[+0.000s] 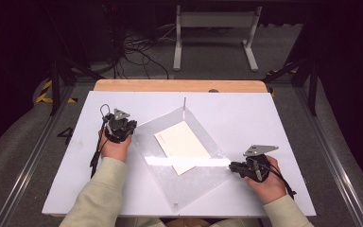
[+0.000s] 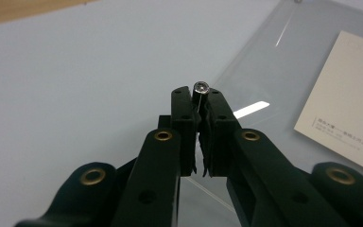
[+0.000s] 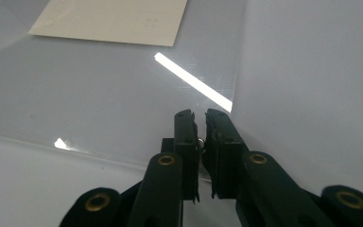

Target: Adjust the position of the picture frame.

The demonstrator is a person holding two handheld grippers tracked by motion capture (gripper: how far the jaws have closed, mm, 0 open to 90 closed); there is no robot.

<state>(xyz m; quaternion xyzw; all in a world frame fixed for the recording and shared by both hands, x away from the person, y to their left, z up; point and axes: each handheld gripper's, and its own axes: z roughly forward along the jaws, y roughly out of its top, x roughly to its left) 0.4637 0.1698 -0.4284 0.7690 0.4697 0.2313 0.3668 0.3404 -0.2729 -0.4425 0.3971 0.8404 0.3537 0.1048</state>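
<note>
A clear acrylic sheet [image 1: 189, 182] lies turned diamond-wise on the white table top [image 1: 246, 109], with a cream card [image 1: 182, 145] at its middle. My left gripper [image 1: 131, 126] is at the sheet's left corner, shut on a small upright metal screw [image 2: 201, 87] whose round head sticks out above the jaw tips [image 2: 196, 94]. My right gripper [image 1: 234, 166] rests at the sheet's right corner [image 3: 99, 94], its jaws [image 3: 198, 116] almost together on a small silvery metal piece [image 3: 201, 142]. A thin metal pin [image 1: 185, 103] stands at the sheet's far corner.
The card [image 2: 350, 104] carries small print near one edge. A wooden strip [image 1: 179, 85] borders the table's far side. On the floor beyond stand a grey metal frame [image 1: 215, 28] and loose cables [image 1: 137, 52]. A small hole [image 1: 175, 205] marks the sheet's near corner.
</note>
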